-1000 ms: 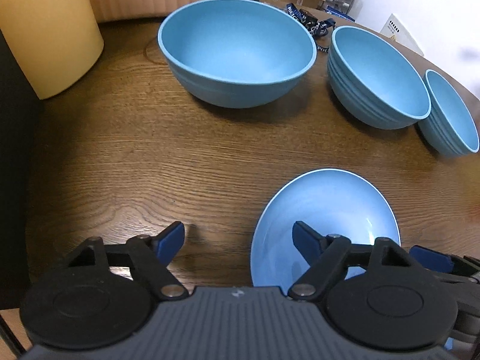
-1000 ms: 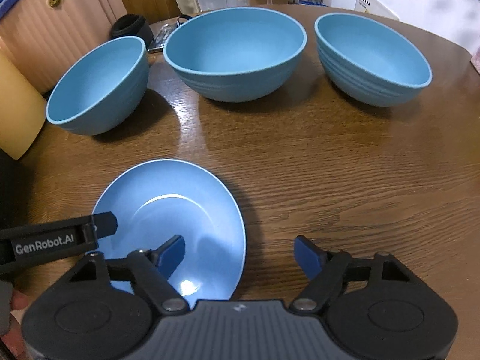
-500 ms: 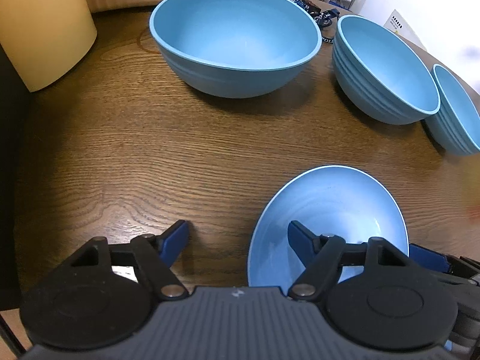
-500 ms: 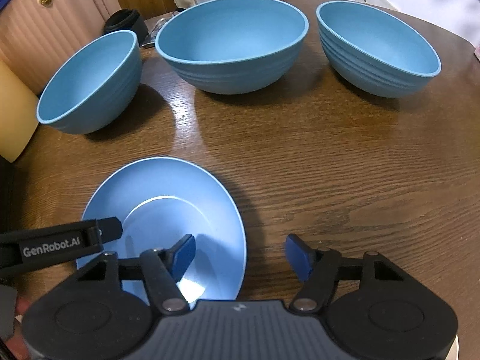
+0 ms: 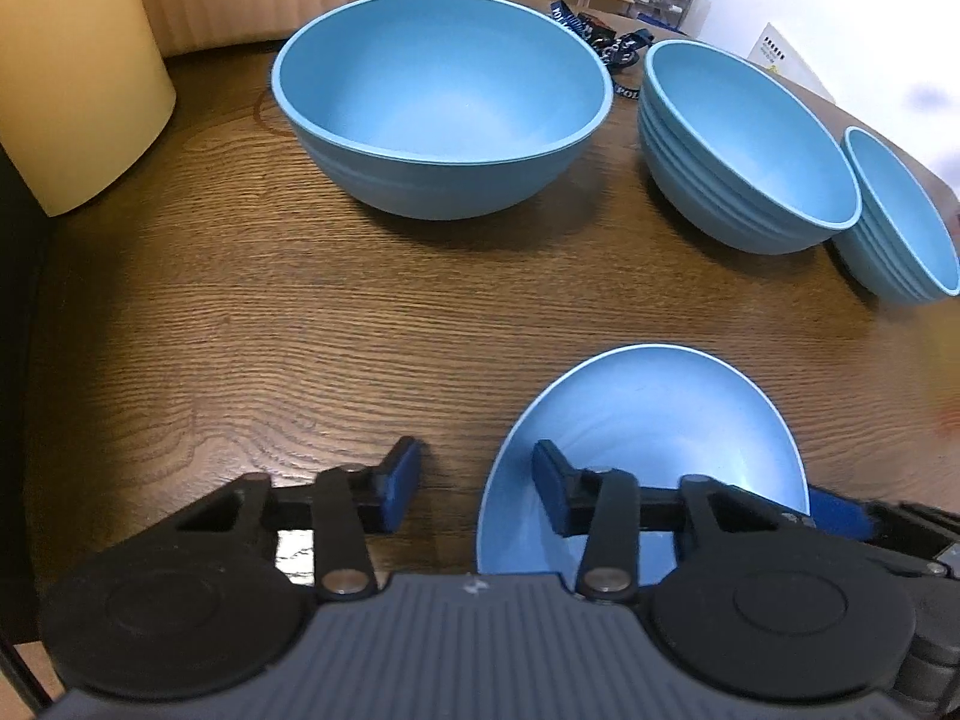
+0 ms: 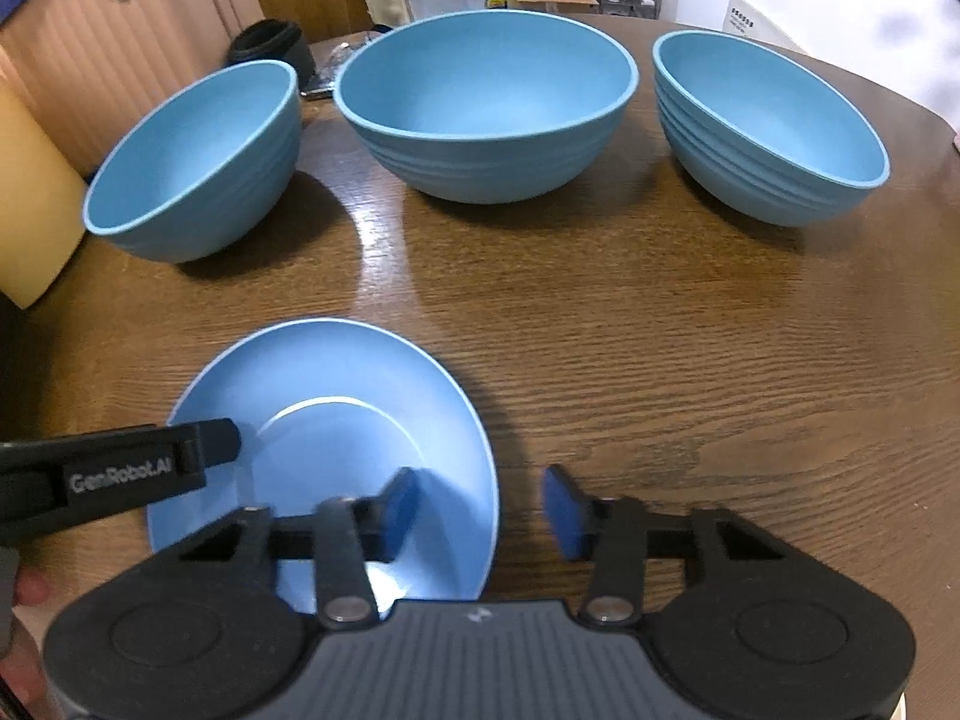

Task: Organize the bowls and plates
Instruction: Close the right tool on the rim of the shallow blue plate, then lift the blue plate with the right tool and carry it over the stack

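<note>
Both hand-held grippers, left [image 5: 474, 489] and right [image 6: 480, 510], are closing around the plate's [image 6: 336, 420] opposite rims; three bowls [image 6: 486, 102] remain unstacked on the tabletop [image 6: 660, 330].

The left gripper [image 5: 474, 486], black with blue pads, points steeply downward, its jaws closing across the near left rim of the shallow blue plate [image 5: 660, 420]: one pad outside, one inside, a gap at each. The right gripper [image 6: 480, 510] tilts down likewise, its jaws closing astride the plate's near right rim, not yet pinching it.
</note>
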